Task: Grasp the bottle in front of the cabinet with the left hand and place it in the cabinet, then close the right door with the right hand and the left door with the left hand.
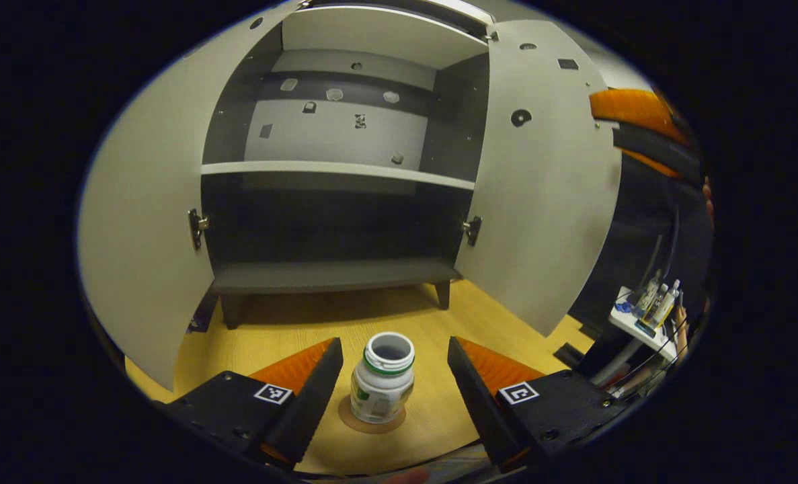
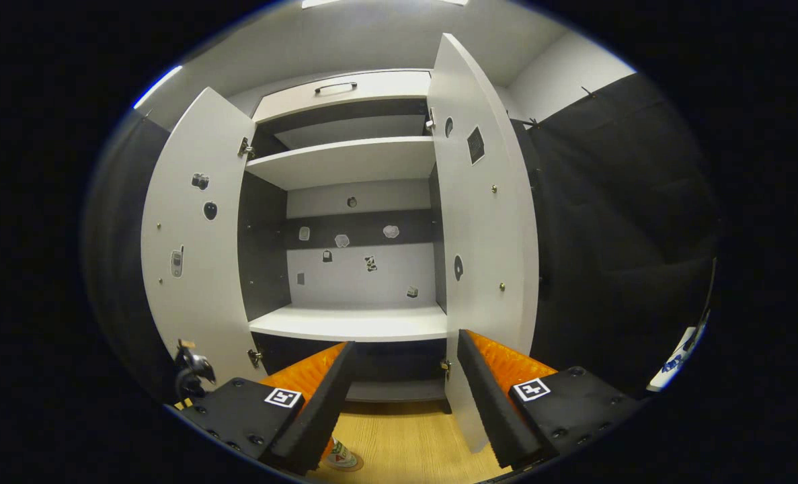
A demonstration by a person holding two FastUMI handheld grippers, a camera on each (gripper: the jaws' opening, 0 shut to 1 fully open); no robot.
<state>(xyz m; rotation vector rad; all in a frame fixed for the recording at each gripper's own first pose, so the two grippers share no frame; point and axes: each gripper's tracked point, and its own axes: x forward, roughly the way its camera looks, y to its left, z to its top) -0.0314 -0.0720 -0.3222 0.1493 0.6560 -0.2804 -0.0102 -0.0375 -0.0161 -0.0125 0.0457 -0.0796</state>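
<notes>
Bottle (image 1: 382, 388), uncapped, is stood on the desk (image 1: 432, 316) before the open cabinet (image 1: 335, 168), between the spread fingers of the left gripper (image 1: 388, 376), untouched. Fingers should be closed squarely on its body, kept upright. Right gripper (image 2: 405, 383) is held released.

Bottle (image 1: 382, 383): white body, green band under rim, label with green print (too small to read), on round brown mat (image 1: 372, 422).
Cabinet (image 1: 335, 168): pale grey doors and shelves, dark grey inner walls and base; back panel pale grey with dark band, dotted with small stickers.
Floor (image 1: 318, 329): yellow wood grain.
Side table (image 1: 630, 323): white, with small bottles (colours unclear).
</notes>
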